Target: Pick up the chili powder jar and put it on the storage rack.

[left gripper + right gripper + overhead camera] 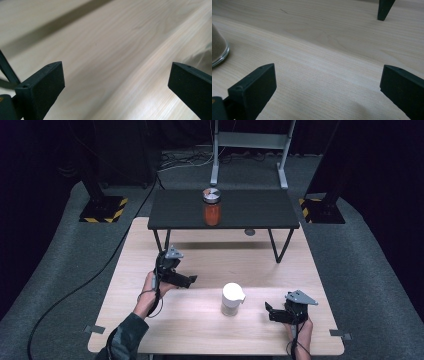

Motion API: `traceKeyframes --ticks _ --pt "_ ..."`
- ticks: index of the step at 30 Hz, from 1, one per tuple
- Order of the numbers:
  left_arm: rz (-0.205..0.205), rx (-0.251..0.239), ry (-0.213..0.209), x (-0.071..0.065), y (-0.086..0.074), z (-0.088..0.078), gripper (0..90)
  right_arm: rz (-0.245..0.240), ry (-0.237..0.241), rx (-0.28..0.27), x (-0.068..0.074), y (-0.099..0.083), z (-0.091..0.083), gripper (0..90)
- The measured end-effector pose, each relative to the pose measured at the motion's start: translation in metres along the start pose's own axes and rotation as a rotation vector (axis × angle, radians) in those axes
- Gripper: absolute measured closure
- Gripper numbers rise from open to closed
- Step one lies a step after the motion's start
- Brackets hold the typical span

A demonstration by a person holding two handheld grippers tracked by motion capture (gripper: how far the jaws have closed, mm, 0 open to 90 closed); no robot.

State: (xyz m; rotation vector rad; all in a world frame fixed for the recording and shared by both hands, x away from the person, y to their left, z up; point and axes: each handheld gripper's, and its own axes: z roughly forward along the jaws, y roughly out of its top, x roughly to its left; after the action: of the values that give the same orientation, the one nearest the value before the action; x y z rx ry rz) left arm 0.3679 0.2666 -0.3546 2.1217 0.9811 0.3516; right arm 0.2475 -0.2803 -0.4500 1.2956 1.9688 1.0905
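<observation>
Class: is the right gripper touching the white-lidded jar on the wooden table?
Apart. The high view shows bare table between the right gripper and the jar.

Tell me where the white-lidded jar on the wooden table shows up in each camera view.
High view: the white-lidded jar stands at lower centre, between the two grippers.
Left gripper view: I cannot make it out; a blurred shape sits at the right edge.
Right gripper view: the jar's glass base is at the left edge.
Shared landmark: the light wooden table.
</observation>
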Motion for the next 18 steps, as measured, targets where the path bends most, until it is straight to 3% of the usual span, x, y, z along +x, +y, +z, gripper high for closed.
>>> traceKeyframes --ticks 5,8,18 --pt "-0.046 0.017 0.008 -0.002 -0.031 0.006 0.2 -0.007 -0.003 -0.001 0.001 0.000 0.000 0.0" --pt "-0.099 0.049 0.024 -0.002 -0.042 0.010 0.1 -0.003 -0.004 0.006 0.001 0.001 0.001 0.0" --pt "-0.125 0.023 0.045 -0.006 -0.066 0.011 0.0 -0.015 -0.010 0.006 0.003 0.001 0.001 0.0"
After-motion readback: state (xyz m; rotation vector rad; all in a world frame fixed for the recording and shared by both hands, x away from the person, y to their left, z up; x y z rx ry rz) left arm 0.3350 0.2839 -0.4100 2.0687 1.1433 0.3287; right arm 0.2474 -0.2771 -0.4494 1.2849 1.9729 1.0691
